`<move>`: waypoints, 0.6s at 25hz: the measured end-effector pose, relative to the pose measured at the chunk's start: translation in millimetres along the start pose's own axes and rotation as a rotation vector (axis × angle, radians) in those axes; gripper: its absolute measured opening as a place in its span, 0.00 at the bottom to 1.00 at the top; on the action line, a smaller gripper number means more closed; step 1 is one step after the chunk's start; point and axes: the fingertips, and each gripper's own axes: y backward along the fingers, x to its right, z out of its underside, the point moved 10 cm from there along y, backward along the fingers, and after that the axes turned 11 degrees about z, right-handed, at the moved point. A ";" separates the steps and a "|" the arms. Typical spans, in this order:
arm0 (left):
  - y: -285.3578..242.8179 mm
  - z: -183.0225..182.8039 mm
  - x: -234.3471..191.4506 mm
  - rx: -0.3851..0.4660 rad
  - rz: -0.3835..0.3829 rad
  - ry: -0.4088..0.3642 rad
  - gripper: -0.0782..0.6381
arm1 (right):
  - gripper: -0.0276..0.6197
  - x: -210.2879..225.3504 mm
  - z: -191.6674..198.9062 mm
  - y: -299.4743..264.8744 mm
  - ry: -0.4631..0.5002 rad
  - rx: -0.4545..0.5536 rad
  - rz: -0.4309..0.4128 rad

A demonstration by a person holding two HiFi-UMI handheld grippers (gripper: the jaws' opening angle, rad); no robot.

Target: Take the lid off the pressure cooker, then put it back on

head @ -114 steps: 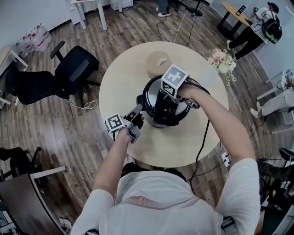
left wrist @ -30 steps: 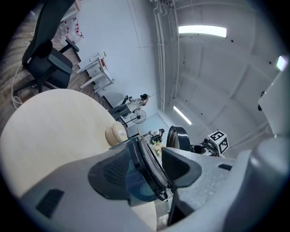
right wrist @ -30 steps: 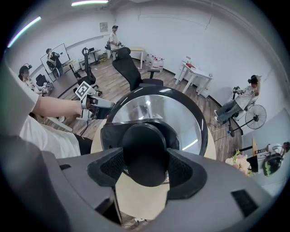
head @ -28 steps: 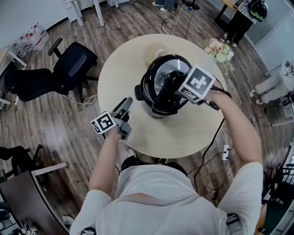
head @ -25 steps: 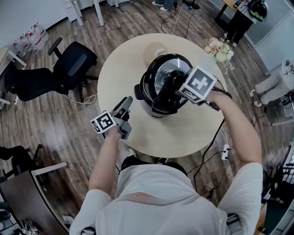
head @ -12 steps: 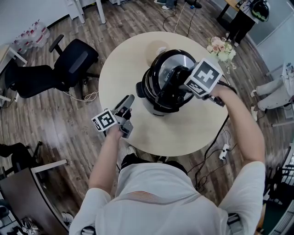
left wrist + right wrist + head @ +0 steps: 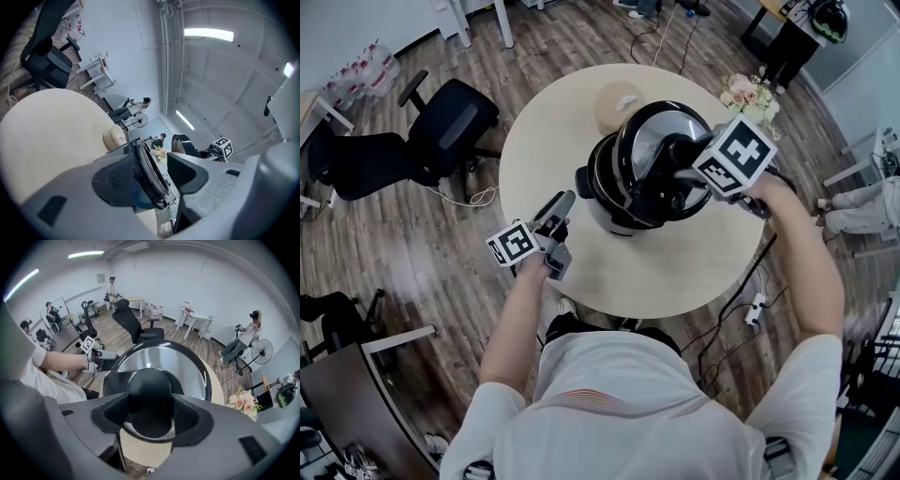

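Note:
A black pressure cooker (image 7: 605, 202) stands on the round beige table (image 7: 675, 272). Its steel lid (image 7: 649, 148) with a black rim hangs tilted above the pot's right side. My right gripper (image 7: 682, 167) is shut on the lid's black knob (image 7: 150, 399), which fills the space between both pads; the lid (image 7: 187, 366) spreads out below. My left gripper (image 7: 565, 201) is level near the table's left edge and points at the cooker's side handle (image 7: 582, 177). Its jaws stand half apart (image 7: 157, 173). The cooker's black rim (image 7: 149, 180) shows between them, with a gap to the right pad.
A round beige object (image 7: 619, 97) lies on the table behind the cooker, and a bunch of flowers (image 7: 748, 97) at its far right edge. A black office chair (image 7: 450, 122) stands to the left. Cables (image 7: 731, 319) trail on the wooden floor at the right.
The lid, which sat on the cooker several seconds ago, has risen a little over the last second and shifted right with my right gripper. My left gripper has stayed put.

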 end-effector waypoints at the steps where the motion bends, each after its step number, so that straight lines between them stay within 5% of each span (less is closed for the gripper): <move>1: -0.3 0.0 -0.4 0.000 0.001 0.001 0.40 | 0.48 2.9 -1.3 7.5 -0.022 0.021 -0.011; 15: -19.1 8.2 19.8 -0.052 0.044 -0.051 0.40 | 0.47 24.1 51.9 2.3 -0.089 -0.060 0.065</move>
